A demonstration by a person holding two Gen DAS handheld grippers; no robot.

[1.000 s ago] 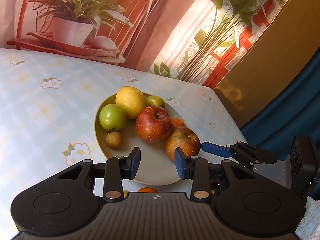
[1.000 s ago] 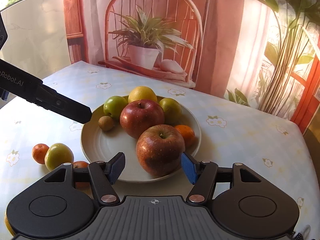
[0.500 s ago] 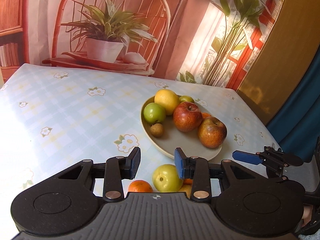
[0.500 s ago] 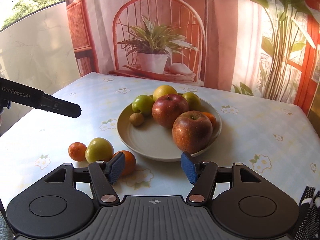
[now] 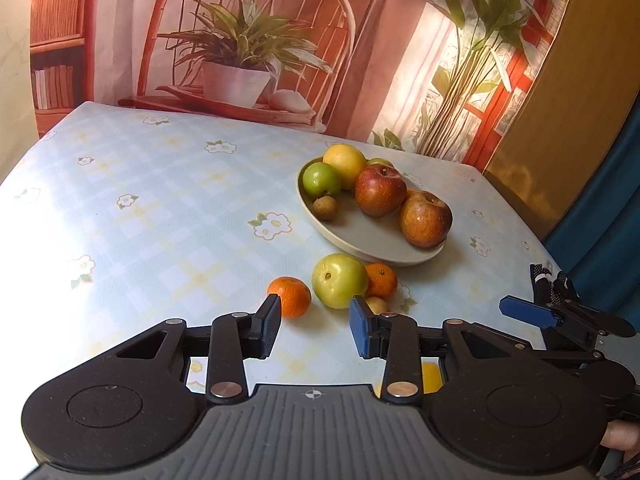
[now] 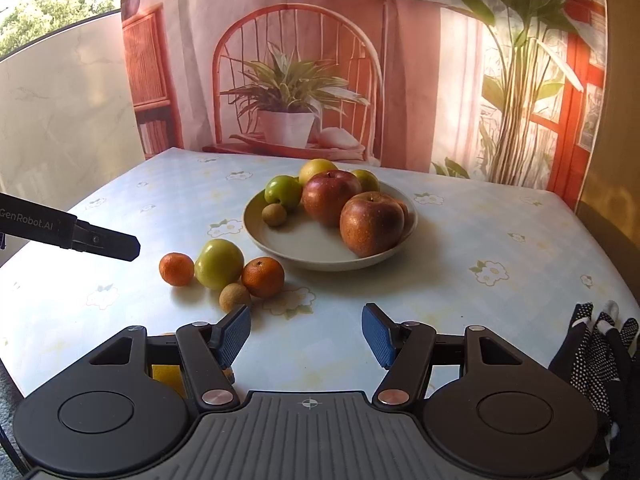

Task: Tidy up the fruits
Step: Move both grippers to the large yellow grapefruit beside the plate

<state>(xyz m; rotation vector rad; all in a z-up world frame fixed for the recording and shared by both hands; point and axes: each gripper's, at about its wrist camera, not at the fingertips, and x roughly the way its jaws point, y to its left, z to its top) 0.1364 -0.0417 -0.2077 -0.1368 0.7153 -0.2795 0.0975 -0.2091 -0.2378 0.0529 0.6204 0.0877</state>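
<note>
Both tools are empty: the left gripper (image 5: 314,330), its blue-padded jaws narrowly parted, and the right gripper (image 6: 306,334), spread wider, are held short of the loose fruit on the pale blue flowered tablecloth (image 6: 460,248). These round fruits could roll off if nudged, since the green apple (image 6: 219,263) touches one small orange mandarin (image 6: 263,277), with a brown longan-like fruit (image 6: 235,297) at its 6 o'clock and a second mandarin (image 6: 176,269) at its 9 o'clock. The shallow beige plate (image 6: 304,250), at 1 o'clock from that cluster, is seen to hold two red apples (image 6: 372,224), a green fruit (image 6: 283,191), a yellow citrus (image 6: 318,168), a small brown fruit (image 6: 274,214) and others partly hidden.
</note>
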